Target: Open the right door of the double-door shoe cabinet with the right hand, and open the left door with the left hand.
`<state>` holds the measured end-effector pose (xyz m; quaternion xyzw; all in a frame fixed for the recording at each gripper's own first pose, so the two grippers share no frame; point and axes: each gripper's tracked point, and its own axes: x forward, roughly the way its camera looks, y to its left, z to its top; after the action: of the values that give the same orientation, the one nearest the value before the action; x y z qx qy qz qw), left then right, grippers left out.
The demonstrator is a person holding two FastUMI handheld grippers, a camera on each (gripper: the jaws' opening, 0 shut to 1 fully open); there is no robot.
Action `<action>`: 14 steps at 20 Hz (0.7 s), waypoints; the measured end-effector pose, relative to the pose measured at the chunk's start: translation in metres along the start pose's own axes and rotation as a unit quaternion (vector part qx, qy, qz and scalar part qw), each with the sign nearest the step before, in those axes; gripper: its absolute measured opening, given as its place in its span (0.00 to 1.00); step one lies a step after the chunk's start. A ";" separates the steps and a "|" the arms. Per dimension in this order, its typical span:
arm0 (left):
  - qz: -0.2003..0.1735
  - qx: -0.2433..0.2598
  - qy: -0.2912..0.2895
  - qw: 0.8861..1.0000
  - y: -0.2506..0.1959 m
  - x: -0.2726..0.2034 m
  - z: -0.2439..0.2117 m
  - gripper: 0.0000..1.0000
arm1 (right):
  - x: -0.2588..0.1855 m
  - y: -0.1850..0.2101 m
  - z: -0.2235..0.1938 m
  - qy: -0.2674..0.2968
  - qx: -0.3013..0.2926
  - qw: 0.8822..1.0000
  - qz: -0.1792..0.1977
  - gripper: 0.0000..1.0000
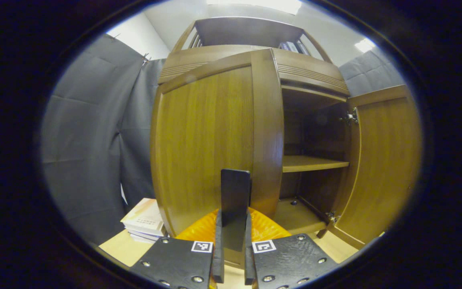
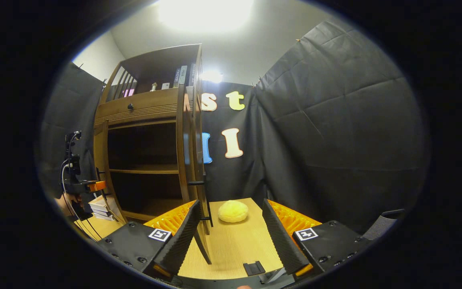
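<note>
The left gripper (image 1: 233,257) is clamped on the left door handle (image 1: 235,200); the right gripper (image 2: 231,237) is wide open, holding nothing, over the pale wooden floor (image 2: 235,245) between dark cloth walls (image 2: 335,120).

Brown wooden cabinet (image 1: 251,56), upright. Right door (image 1: 383,160) swung wide open, inner shelf (image 1: 311,162) bare, dark interior exposed. Left door (image 1: 207,144) partly open, its dark vertical handle (image 1: 235,204) near the free edge. Right door (image 2: 197,160) edge-on in the right gripper view.
</note>
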<state>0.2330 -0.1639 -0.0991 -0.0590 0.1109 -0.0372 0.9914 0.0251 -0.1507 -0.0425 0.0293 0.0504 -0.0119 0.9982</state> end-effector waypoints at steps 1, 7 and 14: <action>0.003 0.001 0.000 1.000 0.004 -0.005 0.000 0.24 | -0.001 0.002 0.000 -0.001 0.000 1.000 0.006 0.92; 0.022 0.006 0.003 1.000 0.022 -0.026 0.001 0.24 | -0.007 0.013 -0.008 0.003 -0.004 0.999 0.042 0.96; 0.034 0.014 0.003 0.999 0.044 -0.046 0.001 0.19 | -0.006 0.030 -0.010 0.006 0.002 0.998 0.057 0.96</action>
<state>0.1913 -0.1164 -0.0943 -0.0408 0.1151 -0.0052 0.9925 0.0189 -0.1202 -0.0500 0.0343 0.0551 0.0455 0.9969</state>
